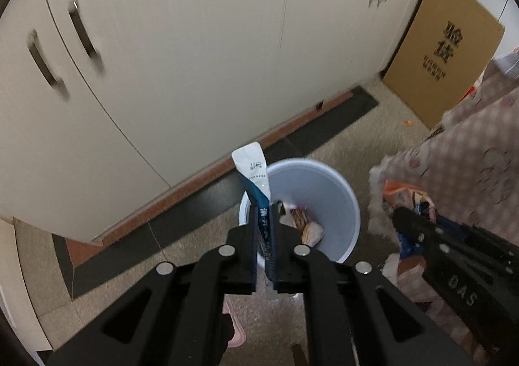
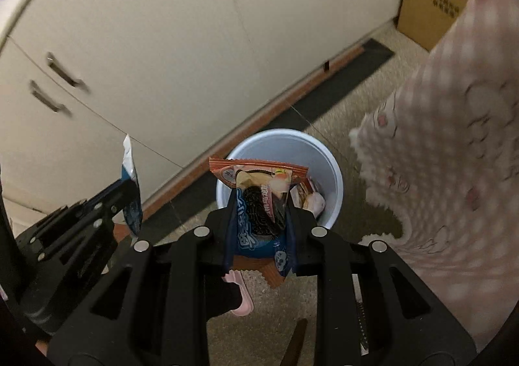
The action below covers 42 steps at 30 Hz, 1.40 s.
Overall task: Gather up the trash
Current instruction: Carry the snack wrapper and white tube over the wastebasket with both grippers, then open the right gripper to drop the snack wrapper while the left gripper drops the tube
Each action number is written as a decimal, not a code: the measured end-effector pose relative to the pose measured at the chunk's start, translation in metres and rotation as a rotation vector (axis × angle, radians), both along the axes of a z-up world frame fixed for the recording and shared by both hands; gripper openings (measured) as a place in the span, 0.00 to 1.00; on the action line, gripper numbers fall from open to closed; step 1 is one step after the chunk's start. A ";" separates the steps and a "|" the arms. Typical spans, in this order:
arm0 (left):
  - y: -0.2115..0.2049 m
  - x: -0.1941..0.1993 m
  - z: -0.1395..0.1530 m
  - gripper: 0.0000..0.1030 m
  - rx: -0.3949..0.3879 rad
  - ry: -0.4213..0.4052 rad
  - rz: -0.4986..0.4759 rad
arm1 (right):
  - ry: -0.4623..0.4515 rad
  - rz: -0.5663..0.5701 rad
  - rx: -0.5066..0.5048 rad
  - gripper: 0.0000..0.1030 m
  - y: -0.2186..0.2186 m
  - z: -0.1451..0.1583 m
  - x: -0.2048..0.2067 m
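Note:
My left gripper (image 1: 266,213) is shut on a blue-and-white wrapper (image 1: 254,171) and holds it upright above the near rim of a white trash bin (image 1: 337,197) on the floor. My right gripper (image 2: 259,203) is shut on an orange-and-blue cookie wrapper (image 2: 259,200) above the same bin (image 2: 324,158). The bin holds a few crumpled wrappers (image 1: 308,226). The right gripper (image 1: 408,223) shows at the right of the left wrist view; the left gripper (image 2: 126,194) with its wrapper (image 2: 129,168) shows at the left of the right wrist view.
Cream cabinet doors (image 1: 162,57) with dark handles stand behind the bin. A cardboard box (image 1: 444,51) leans at the far right. A pink patterned cloth (image 2: 454,155) hangs on the right. A pink slipper (image 2: 243,298) lies on the speckled floor.

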<state>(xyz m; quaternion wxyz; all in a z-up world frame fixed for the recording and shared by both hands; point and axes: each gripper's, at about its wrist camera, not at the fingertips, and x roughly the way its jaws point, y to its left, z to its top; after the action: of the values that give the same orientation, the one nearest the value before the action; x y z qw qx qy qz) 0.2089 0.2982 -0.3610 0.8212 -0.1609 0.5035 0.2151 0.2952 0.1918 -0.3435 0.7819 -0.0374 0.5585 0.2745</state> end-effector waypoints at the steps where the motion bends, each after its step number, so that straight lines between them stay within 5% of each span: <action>1: 0.000 0.001 -0.010 0.06 -0.005 0.014 0.000 | 0.007 -0.006 0.000 0.24 0.000 -0.005 0.001; 7: 0.000 0.012 -0.053 0.06 -0.004 0.088 -0.016 | 0.047 -0.024 -0.022 0.32 0.012 -0.061 0.015; 10: 0.000 0.017 -0.073 0.06 -0.012 0.115 -0.029 | 0.052 -0.042 -0.031 0.50 0.013 -0.080 0.024; 19: -0.002 0.028 -0.097 0.06 -0.032 0.157 -0.044 | 0.090 -0.084 -0.058 0.56 0.004 -0.118 0.043; 31: -0.012 0.042 -0.104 0.06 -0.037 0.177 -0.086 | -0.092 -0.122 -0.198 0.64 -0.024 -0.102 0.023; 42: -0.027 0.068 -0.054 0.10 -0.005 0.087 -0.149 | -0.183 -0.148 -0.137 0.68 -0.047 -0.048 0.003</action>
<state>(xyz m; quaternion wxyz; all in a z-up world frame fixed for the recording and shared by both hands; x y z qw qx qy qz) 0.2767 0.2715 -0.4146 0.8118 -0.1158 0.5498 0.1590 0.2981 0.1449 -0.3919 0.8432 -0.0742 0.5037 0.1727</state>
